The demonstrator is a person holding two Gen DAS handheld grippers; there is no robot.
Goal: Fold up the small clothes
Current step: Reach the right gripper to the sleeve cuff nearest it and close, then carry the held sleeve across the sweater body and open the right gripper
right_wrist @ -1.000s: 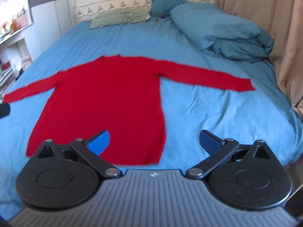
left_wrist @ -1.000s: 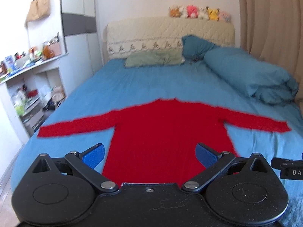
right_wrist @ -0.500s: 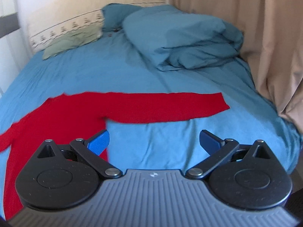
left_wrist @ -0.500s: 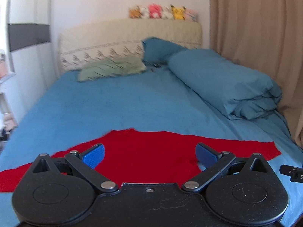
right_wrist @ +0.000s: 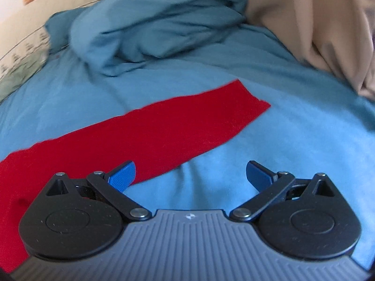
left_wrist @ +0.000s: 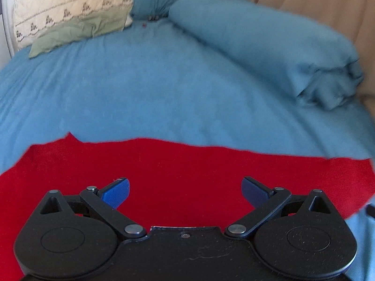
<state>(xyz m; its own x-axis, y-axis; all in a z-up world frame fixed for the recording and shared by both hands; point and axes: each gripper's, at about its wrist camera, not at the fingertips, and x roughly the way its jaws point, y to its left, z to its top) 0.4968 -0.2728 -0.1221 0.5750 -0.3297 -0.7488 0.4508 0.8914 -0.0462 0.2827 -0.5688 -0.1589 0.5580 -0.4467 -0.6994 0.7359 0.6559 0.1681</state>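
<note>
A red long-sleeved sweater (left_wrist: 187, 171) lies flat on the blue bedsheet (left_wrist: 140, 89). In the left wrist view its upper body and shoulder fill the foreground, and my left gripper (left_wrist: 185, 190) hangs open just above the red cloth, holding nothing. In the right wrist view the sweater's right sleeve (right_wrist: 164, 128) stretches diagonally to its cuff end at the upper right. My right gripper (right_wrist: 191, 175) is open over the sheet beside the sleeve's lower edge, its left fingertip (right_wrist: 123, 175) over the red cloth.
A rolled blue duvet (left_wrist: 269, 46) lies along the bed's right side, also seen as the duvet (right_wrist: 152, 23) ahead of the sleeve. A green pillow (left_wrist: 77, 32) and cream headboard (left_wrist: 58, 2) are at the far end. Beige curtains (right_wrist: 316, 23) hang on the right.
Both grippers have moved forward, down and to the right over the sweater. The left went from the hem to the shoulder area, the right from the hem to the right sleeve. Both stayed open.
</note>
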